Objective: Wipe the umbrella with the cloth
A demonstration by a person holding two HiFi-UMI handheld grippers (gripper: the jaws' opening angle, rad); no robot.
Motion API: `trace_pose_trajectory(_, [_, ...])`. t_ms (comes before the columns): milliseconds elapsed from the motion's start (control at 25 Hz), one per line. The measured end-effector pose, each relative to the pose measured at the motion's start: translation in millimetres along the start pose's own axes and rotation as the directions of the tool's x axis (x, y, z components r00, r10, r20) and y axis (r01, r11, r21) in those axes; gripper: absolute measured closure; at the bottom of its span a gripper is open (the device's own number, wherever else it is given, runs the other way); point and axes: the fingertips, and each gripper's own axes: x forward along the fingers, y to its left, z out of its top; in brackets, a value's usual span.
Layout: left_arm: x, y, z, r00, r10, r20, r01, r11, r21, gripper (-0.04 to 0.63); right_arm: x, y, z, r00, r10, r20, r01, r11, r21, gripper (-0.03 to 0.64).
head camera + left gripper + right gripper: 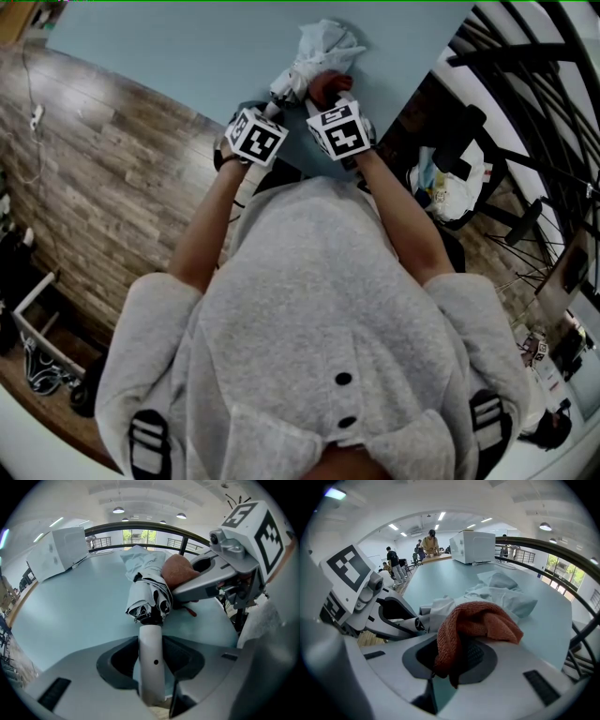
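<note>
The left gripper [151, 660] is clamping the white handle [151, 644] of the folded umbrella [314, 56]. The right gripper [454, 658] is pinching a rust-orange cloth [478, 620] that is resting on the canopy. The umbrella is lying near the pale-blue tabletop's [187, 56] near corner, beside its right edge, with the handle nearest the person and the canopy pointing away. Bare tabletop is stretching leftward and beyond, a black railing [553, 545] is running past the right edge, and wooden flooring [112, 169] is showing below.
</note>
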Motion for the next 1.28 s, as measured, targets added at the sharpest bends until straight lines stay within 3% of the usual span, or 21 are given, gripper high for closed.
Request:
trace_pose_trajectory(560, [-1,-2,-1,1.000,-0.020,-0.001,0.020,1.000,-0.006,0.431,-6,34,8,0.994,0.109,-0.013,-0.109,0.994,-0.008,0.537])
trace_pose_trajectory(920, [2,-2,-1,1.000,-0.022,-0.002,0.022,1.000,0.000,0.434,-14,39,36,0.974,0.223,0.028,-0.224,0.971,0.084,0.537])
trace_pose_trajectory(1280, [0,0,0,1.000,-0.010,-0.001,0.010,1.000,0.005,0.436,-17,21,53,0.953,0.286,0.103,-0.304,0.902,0.307,0.537])
